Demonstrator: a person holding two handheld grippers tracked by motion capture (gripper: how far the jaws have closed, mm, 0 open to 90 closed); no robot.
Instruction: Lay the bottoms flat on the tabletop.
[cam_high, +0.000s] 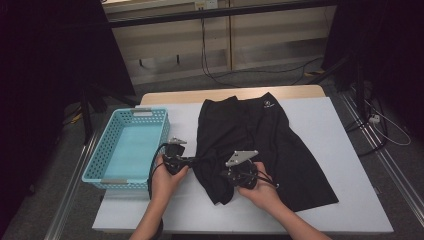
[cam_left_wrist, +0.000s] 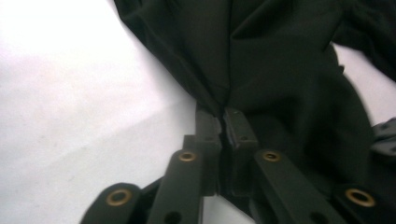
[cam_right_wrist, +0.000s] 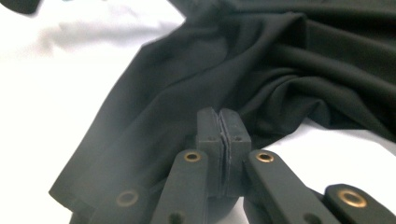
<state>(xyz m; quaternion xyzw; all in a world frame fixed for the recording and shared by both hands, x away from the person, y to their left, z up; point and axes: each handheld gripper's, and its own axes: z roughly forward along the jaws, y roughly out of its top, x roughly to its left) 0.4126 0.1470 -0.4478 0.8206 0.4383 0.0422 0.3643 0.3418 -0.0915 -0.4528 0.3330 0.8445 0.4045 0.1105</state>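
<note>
A pair of black shorts lies spread on the white table top, with a small white logo near the far waistband. My left gripper is at the garment's left edge, and in the left gripper view its jaws are shut on a pinch of the black cloth. My right gripper rests on the near left part of the shorts. Its jaws are pressed together, and the folds of the cloth run toward them. A hand holds each gripper.
A light blue plastic basket stands at the left of the table, close beside my left gripper. The table's near edge is just behind both hands. Dark stands and cables are on the floor to the right.
</note>
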